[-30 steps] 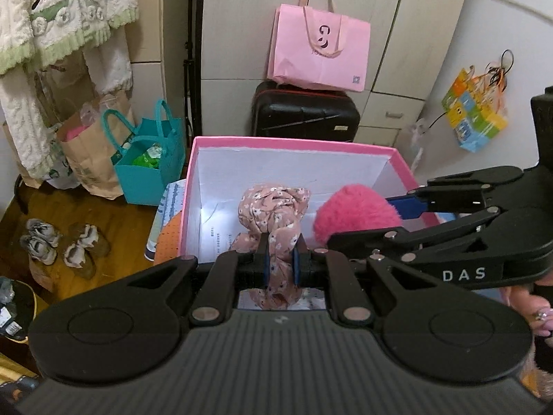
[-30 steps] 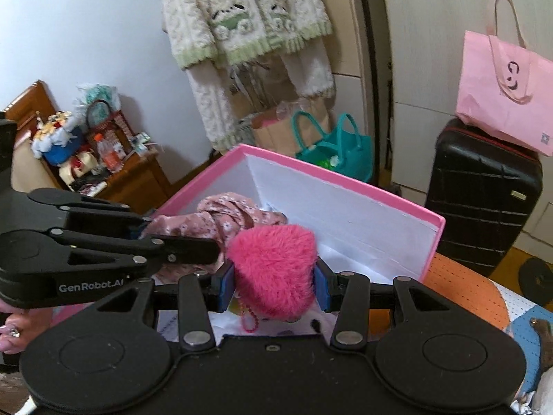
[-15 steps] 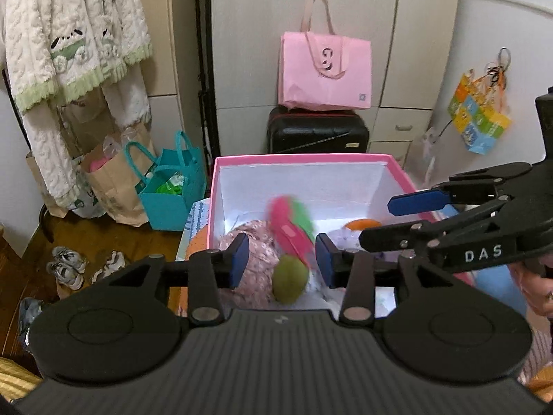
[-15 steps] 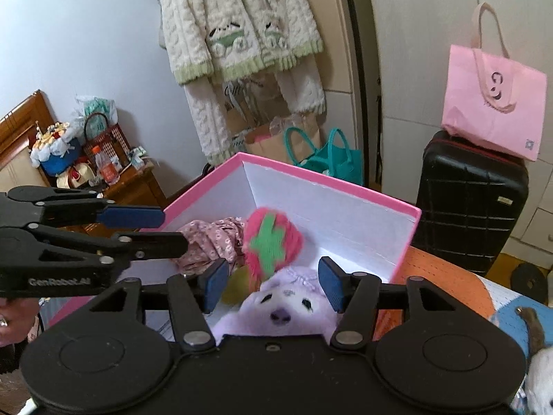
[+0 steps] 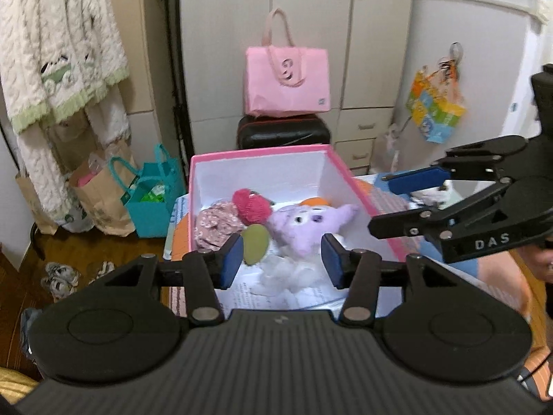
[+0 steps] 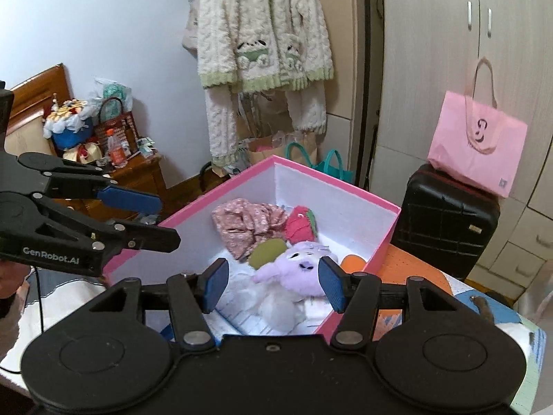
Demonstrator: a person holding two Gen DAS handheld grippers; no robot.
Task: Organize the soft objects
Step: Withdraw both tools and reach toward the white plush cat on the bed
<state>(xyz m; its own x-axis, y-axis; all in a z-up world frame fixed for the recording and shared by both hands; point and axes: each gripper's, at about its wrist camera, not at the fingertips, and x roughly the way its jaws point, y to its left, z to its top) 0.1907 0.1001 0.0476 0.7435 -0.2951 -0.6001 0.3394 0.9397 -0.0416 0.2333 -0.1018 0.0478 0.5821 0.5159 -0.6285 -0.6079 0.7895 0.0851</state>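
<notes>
A pink box (image 5: 259, 154) (image 6: 345, 186) with white inner walls holds the soft things. A floral pink cloth (image 5: 214, 224) (image 6: 249, 224) lies at its left. Beside it sit a fluffy pink strawberry toy (image 5: 250, 205) (image 6: 299, 224) with a green leaf (image 5: 255, 243), and a purple plush (image 5: 307, 223) (image 6: 300, 268) on white fluff. My left gripper (image 5: 281, 259) (image 6: 167, 221) hovers above the box's near edge; its jaws are opening and grip nothing. My right gripper (image 6: 274, 283) (image 5: 382, 204) hangs open next to it, also with nothing gripped.
A black suitcase (image 5: 283, 135) with a pink bag (image 5: 287, 83) stands behind the box against the wardrobe. A teal bag (image 5: 152, 200), paper bags and shoes (image 5: 69, 273) are on the floor at left. A knitted cardigan (image 6: 262, 34) hangs above them. A wooden cabinet (image 6: 138, 176) is further left.
The left gripper let go of the floral cloth and the right let go of the pink strawberry toy; both dropped into the box. Both grippers opened, pulled back and rose.
</notes>
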